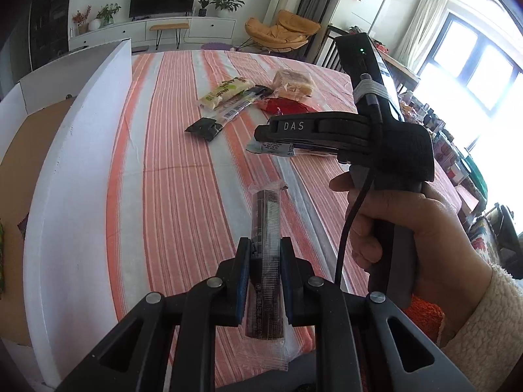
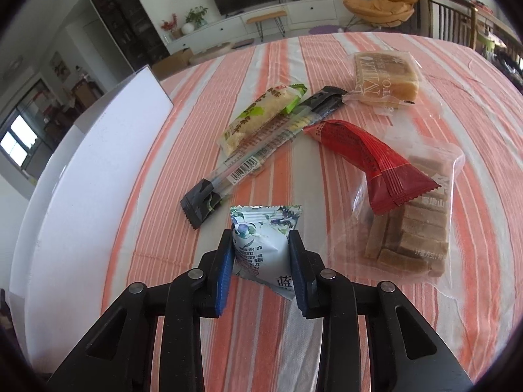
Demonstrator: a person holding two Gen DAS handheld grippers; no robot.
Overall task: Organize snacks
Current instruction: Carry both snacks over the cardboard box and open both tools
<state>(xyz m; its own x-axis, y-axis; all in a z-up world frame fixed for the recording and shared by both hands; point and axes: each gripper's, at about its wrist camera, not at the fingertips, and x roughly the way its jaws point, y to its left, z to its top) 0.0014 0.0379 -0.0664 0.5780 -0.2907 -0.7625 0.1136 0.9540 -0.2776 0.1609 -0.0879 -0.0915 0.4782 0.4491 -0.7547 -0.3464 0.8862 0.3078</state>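
Observation:
My left gripper (image 1: 264, 245) is shut on a long dark brown snack bar in clear wrap (image 1: 265, 225), held above the striped tablecloth. My right gripper (image 2: 261, 236) is shut on a white and blue floral snack packet (image 2: 261, 245); in the left wrist view it (image 1: 261, 137) hovers over the table with that packet (image 1: 273, 148) between its fingers. On the table lie a long black-ended stick pack (image 2: 258, 153), a green and yellow rice bar (image 2: 258, 114), a red packet (image 2: 369, 160), a clear bag of brown biscuits (image 2: 412, 228) and a wrapped cake (image 2: 382, 78).
A white box wall (image 2: 85, 170) stands along the table's left side; its cardboard inside (image 1: 23, 170) shows in the left wrist view. The striped tablecloth (image 2: 202, 343) covers the table. A TV unit, plants and an orange chair stand far behind.

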